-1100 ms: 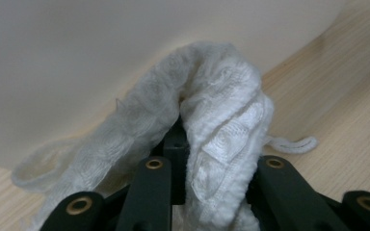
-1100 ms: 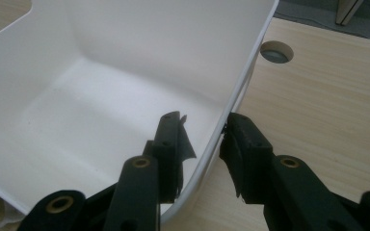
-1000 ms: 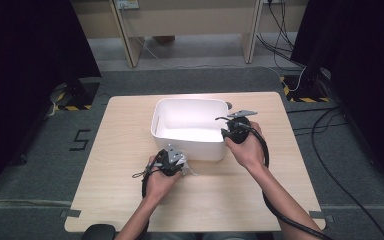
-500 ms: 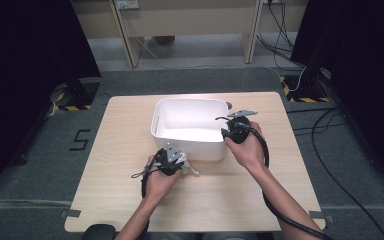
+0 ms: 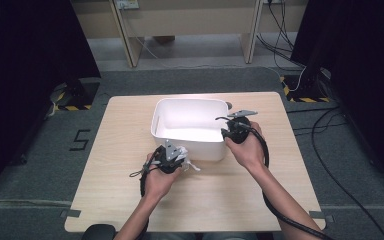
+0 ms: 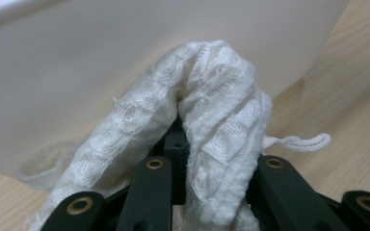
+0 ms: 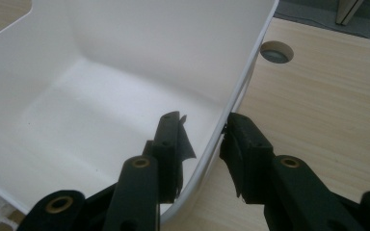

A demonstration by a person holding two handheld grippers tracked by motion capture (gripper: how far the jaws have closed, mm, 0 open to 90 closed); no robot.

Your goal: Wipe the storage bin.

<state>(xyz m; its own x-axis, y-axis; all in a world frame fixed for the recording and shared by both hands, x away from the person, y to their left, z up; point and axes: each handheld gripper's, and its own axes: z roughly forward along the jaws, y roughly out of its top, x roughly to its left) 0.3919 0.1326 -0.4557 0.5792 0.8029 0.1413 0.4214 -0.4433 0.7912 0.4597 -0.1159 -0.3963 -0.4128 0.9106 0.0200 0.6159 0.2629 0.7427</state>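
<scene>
A white plastic tub [image 5: 190, 101] stands at the middle of the wooden table [image 5: 125, 150]. My left gripper [image 5: 172, 154] sits just in front of the tub's near wall, shut on a white textured cloth [image 5: 185, 160]. In the left gripper view the cloth [image 6: 212, 106] bulges up over the jaws of my left gripper [image 6: 214, 166], close to the tub's outer wall [image 6: 77, 72]. My right gripper [image 5: 228, 125] is at the tub's right wall. In the right gripper view, my right gripper [image 7: 204, 130] straddles the tub's wall [image 7: 125, 72], one jaw inside and one outside, closed on it.
A round cable hole [image 7: 276, 52] is set in the table just beyond the tub's far right corner. Bare wood [image 7: 318, 96] lies to the right of the tub. Dark curtains and floor cables [image 5: 325, 125] surround the table.
</scene>
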